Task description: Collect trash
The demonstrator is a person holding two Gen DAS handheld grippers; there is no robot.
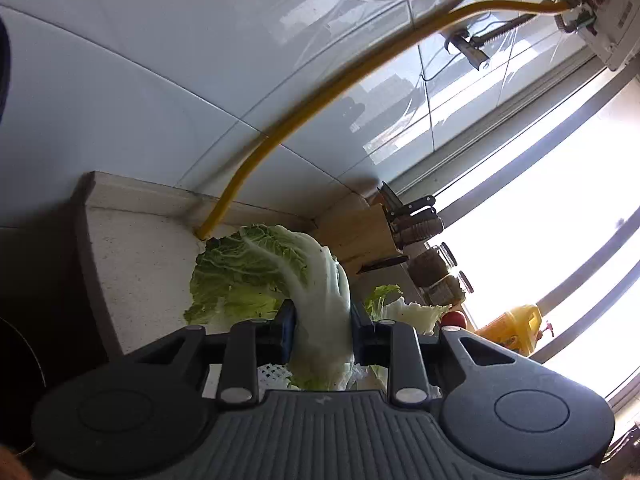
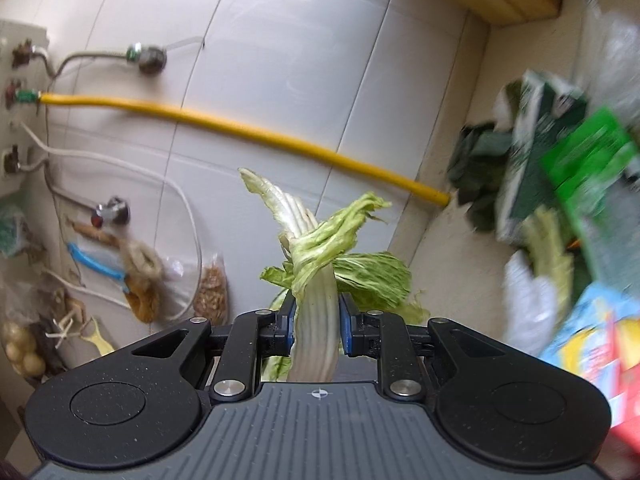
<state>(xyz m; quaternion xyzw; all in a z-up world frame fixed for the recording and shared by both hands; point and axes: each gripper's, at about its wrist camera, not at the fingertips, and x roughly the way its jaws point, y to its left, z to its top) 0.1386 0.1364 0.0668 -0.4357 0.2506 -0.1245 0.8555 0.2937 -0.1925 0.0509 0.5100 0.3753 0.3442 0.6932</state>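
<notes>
left gripper [image 1: 323, 336] fingers clamp cabbage leaf [image 1: 320, 280]; right gripper [image 2: 317, 330] clamps leaf scrap [image 2: 316, 312]. step: carrying scraps. next: release over trash heap [image 2: 560, 184], probably right.

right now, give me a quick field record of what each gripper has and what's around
left gripper: shut on a cabbage leaf, white stalk between the fingers
right gripper: shut on a second cabbage leaf, limp green end flopped over
wall: white tiles with a yellow hose running across
counter: knife block, jars, yellow bottle by the window
trash pile: blurred green and blue packaging at right
</notes>
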